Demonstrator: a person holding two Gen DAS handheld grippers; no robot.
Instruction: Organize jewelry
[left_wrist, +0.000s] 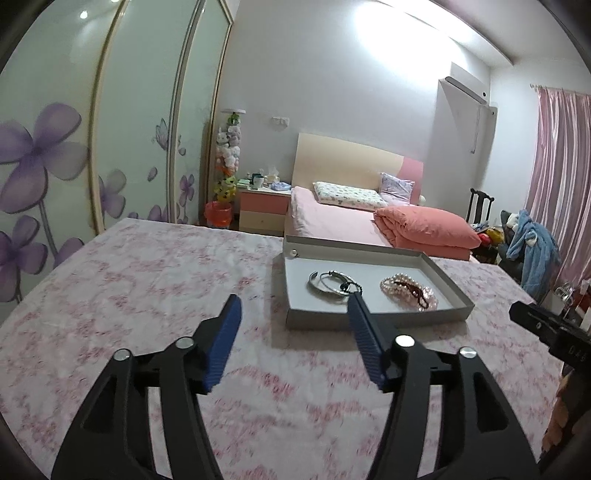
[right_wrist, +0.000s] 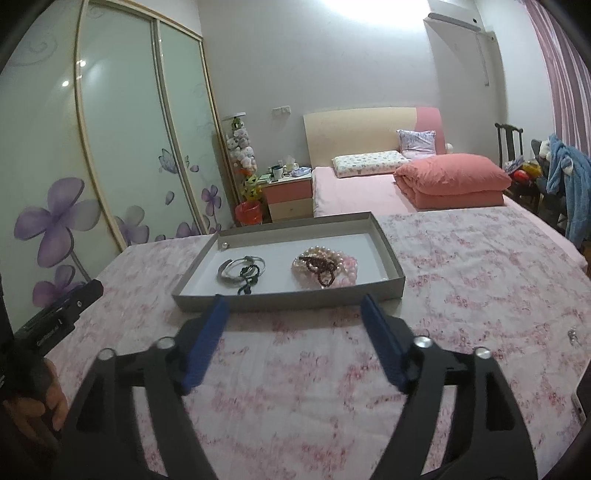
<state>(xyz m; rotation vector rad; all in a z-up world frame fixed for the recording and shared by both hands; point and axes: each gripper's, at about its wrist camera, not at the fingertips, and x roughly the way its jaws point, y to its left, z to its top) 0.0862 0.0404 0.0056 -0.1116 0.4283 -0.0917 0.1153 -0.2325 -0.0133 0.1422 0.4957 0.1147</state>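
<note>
A shallow grey box (left_wrist: 373, 318) (right_wrist: 295, 295) lies on the pink floral cloth. Inside, silver bangles with a dark cord (left_wrist: 332, 284) (right_wrist: 242, 271) lie on the left. A pile of pink pearl bracelets with a dark red bead strand (left_wrist: 410, 290) (right_wrist: 325, 267) lies on the right. A small pearl item (left_wrist: 294, 253) (right_wrist: 224, 245) sits in the box's far left corner. My left gripper (left_wrist: 293, 306) is open and empty, just in front of the box. My right gripper (right_wrist: 295, 306) is open and empty at the box's near edge.
The cloth-covered table (left_wrist: 147, 280) (right_wrist: 480, 280) spreads around the box. A small metal item (right_wrist: 572, 335) lies on the cloth at the right. Behind are a bed (left_wrist: 332, 218), a nightstand (left_wrist: 263, 206) and wardrobe doors (left_wrist: 55, 166).
</note>
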